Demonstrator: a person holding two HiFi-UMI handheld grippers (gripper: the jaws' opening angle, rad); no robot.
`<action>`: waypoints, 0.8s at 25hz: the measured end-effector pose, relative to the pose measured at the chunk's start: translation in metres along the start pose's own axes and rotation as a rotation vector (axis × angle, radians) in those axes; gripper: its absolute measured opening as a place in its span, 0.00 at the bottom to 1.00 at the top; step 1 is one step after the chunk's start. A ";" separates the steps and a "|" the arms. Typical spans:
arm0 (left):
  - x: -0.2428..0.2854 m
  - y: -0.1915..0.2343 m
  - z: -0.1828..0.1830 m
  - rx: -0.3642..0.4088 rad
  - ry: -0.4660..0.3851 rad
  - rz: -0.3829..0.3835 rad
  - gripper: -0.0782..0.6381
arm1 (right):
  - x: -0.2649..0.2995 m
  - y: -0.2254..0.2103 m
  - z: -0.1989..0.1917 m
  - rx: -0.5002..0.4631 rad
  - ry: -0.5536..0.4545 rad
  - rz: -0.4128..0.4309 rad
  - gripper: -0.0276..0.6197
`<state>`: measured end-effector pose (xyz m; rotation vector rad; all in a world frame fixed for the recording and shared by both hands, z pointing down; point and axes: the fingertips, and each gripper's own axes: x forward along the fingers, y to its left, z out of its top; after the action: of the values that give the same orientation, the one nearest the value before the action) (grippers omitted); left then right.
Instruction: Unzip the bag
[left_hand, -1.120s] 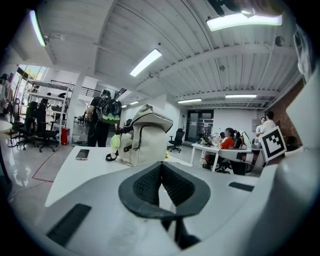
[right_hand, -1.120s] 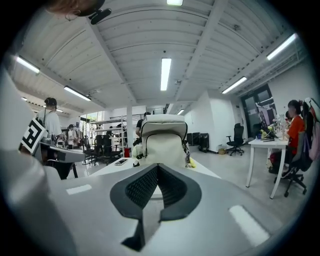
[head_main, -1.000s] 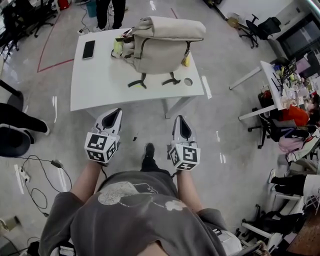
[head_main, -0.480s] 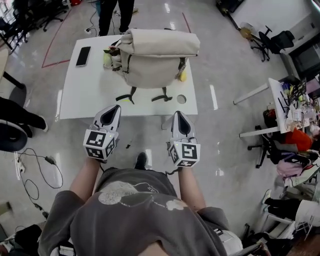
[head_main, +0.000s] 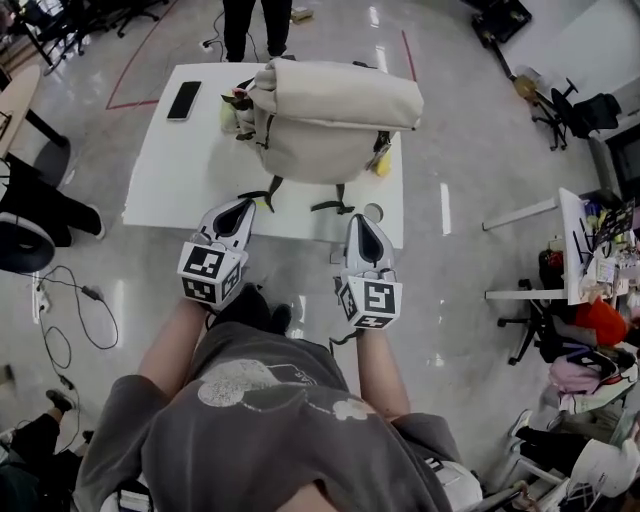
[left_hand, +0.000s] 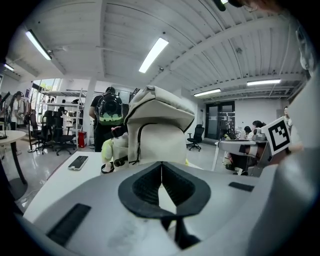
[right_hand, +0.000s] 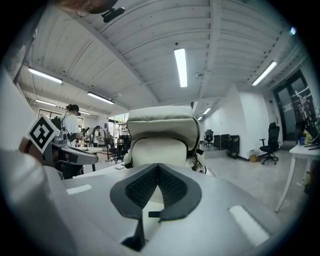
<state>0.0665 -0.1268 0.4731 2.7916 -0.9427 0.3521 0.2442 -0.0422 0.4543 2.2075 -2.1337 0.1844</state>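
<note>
A beige backpack (head_main: 325, 118) stands upright on the white table (head_main: 170, 165), its flap closed and its dark straps hanging toward me. It also fills the middle of the left gripper view (left_hand: 157, 132) and the right gripper view (right_hand: 162, 142). My left gripper (head_main: 238, 212) hovers at the table's near edge, left of the bag, shut with nothing in it. My right gripper (head_main: 366, 226) is level with it, just below the bag's front right, shut and empty too.
A black phone (head_main: 184, 100) lies at the table's far left. A yellow-green item (head_main: 228, 115) sticks out beside the bag. A person (head_main: 255, 15) stands beyond the table. Office chairs and a desk (head_main: 575, 235) are at the right; cables (head_main: 60, 330) trail on the floor at the left.
I have stepped closer to the table: the bag and table slid nearer and lower in the head view. Both grippers now reach the table's near edge, still shut.
</note>
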 end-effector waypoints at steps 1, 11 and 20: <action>0.004 0.002 0.002 0.002 0.000 0.001 0.12 | 0.002 -0.002 0.000 0.007 0.005 -0.002 0.04; 0.068 0.032 0.010 0.102 0.014 0.018 0.21 | 0.025 -0.032 -0.002 0.003 0.048 -0.049 0.04; 0.124 0.069 0.000 0.128 0.055 -0.002 0.28 | 0.072 -0.052 0.017 -0.016 0.041 -0.098 0.04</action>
<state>0.1194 -0.2521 0.5134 2.8799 -0.9370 0.5028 0.2988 -0.1134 0.4487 2.2717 -1.9939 0.2045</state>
